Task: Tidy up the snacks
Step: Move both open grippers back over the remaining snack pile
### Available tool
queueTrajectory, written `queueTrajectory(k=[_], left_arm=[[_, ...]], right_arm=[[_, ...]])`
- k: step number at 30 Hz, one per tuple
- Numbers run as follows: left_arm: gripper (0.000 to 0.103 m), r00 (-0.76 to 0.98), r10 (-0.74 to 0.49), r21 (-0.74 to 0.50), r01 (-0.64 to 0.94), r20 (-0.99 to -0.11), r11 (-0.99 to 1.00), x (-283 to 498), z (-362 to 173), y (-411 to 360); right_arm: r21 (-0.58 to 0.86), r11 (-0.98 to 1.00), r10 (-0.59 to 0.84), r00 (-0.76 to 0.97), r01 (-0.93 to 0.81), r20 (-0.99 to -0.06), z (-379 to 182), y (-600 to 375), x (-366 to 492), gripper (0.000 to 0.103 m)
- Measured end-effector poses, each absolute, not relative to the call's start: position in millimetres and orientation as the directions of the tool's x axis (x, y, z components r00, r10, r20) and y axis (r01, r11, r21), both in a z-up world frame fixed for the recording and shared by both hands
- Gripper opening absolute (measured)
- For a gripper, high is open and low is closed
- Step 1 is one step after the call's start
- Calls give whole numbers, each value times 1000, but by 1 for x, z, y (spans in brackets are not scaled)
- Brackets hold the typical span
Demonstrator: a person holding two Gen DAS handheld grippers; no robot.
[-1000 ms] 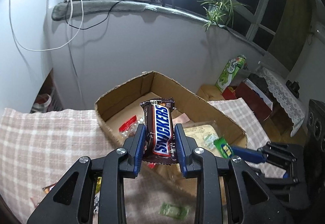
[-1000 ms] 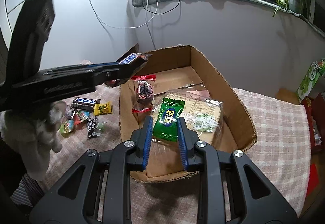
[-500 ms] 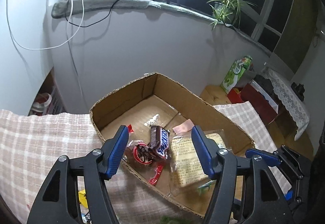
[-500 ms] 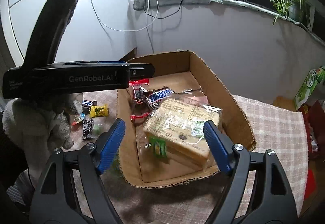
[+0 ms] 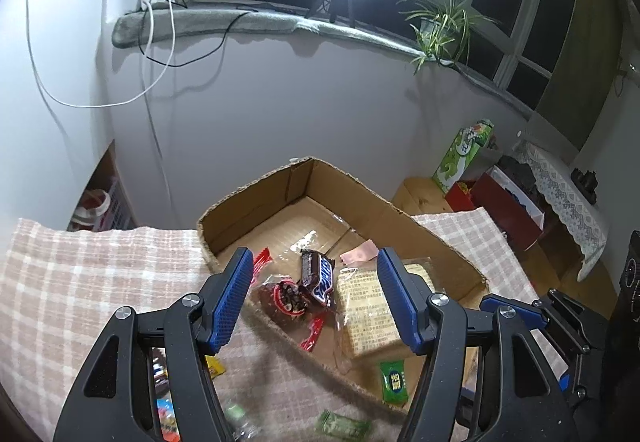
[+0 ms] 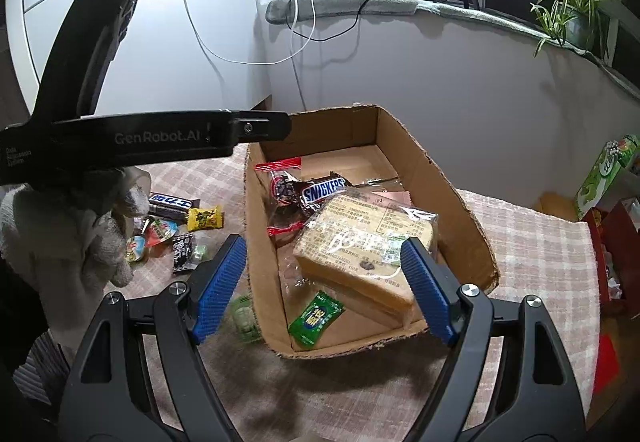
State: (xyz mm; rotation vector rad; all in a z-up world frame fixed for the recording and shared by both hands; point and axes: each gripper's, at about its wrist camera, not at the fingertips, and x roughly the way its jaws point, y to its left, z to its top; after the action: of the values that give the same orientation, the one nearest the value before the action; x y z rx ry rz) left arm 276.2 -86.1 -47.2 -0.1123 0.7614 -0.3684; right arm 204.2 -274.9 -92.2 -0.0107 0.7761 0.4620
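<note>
Now both my grippers stood wide and empty: Snickers bar [image 5: 318, 277] lay beyond my left fingers [image 5: 228, 302], green candy [image 6: 315, 318] between my right fingers [image 6: 218, 288], both dropped into the box [image 6: 460, 201].

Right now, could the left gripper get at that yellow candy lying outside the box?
Probably yes. The left gripper is open and empty, and the yellow candy lies uncovered on the checked cloth, beside the cardboard box, with nothing on top.
</note>
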Motion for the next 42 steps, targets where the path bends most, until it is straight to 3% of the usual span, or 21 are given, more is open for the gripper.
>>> queueTrajectory(k=[22,31,42], left_arm=[[64,743,-276,-249,150,-610,957,177,-27,32],[64,727,-241,-268,81,-643,960,148,-51,72],[64,653,-271,-271,103,-707,957,133,-100,65]], right_arm=[[199,840,494,561,-505,-665,-76,-224,151,82],[218,809,530,516,-546,-672,-82,-198,146,82],[260,796,543,455,-547,-705,-114,-162,158,82]])
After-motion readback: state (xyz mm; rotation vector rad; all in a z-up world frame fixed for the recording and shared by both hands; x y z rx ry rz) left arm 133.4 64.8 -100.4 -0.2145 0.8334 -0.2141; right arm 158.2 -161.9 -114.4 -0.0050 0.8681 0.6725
